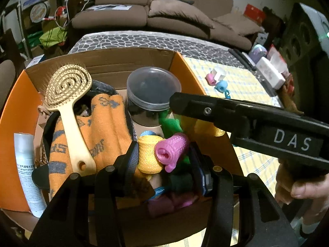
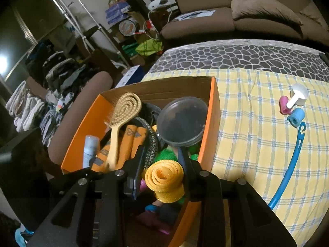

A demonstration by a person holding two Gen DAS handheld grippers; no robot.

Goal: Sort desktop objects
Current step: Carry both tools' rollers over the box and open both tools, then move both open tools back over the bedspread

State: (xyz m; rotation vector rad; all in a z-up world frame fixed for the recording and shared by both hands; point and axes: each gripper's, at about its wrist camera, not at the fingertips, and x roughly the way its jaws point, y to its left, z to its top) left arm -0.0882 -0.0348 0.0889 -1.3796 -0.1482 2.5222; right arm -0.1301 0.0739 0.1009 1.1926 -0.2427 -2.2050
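An orange cardboard box [image 1: 12, 111] holds a beige hairbrush [image 1: 67, 94], an orange towel [image 1: 107, 131], a dark lidded jar [image 1: 153, 90], a spray bottle [image 1: 26, 170] and several mesh rolls. My left gripper [image 1: 164, 156] is over the box, shut on a pink mesh roll [image 1: 170, 148] with a yellow roll [image 1: 148, 154] beside it between the fingers. My right gripper [image 2: 162, 177] is over the box's right side [image 2: 213, 111], shut on a yellow mesh roll [image 2: 165, 180]. In the left wrist view the right gripper's black body reaches in from the right.
On the yellow checked cloth [image 2: 246, 123] right of the box lie a pink roll [image 2: 283, 108], a blue roll [image 2: 296, 117], a white scoop [image 2: 298, 96] and a blue hook strap [image 2: 292, 160]. White and pink boxes [image 1: 269, 72] sit at the table's far right. A brown sofa [image 1: 164, 6] stands behind.
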